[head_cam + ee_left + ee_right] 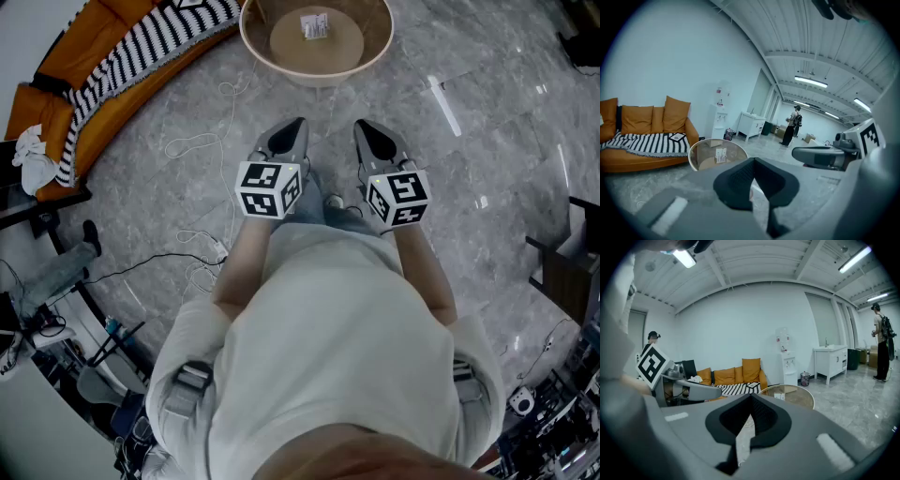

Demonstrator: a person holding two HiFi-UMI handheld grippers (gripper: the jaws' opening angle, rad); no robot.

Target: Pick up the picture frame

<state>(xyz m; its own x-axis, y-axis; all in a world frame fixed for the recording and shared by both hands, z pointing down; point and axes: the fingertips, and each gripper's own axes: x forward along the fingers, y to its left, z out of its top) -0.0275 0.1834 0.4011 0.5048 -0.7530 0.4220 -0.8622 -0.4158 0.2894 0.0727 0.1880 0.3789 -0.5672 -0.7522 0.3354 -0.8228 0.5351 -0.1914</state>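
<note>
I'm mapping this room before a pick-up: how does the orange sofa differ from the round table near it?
The orange cushioned sofa is long and straight-edged, at the head view's upper left; the round clear-walled table sits at its top centre. The sofa carries a black-and-white striped blanket; the table bears a small white upright item, perhaps the picture frame. Both stand on the grey marbled floor.

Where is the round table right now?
Head view, top centre: the round table stands just ahead of the left gripper and right gripper, with the orange sofa to its left and a small white item on it.
</note>
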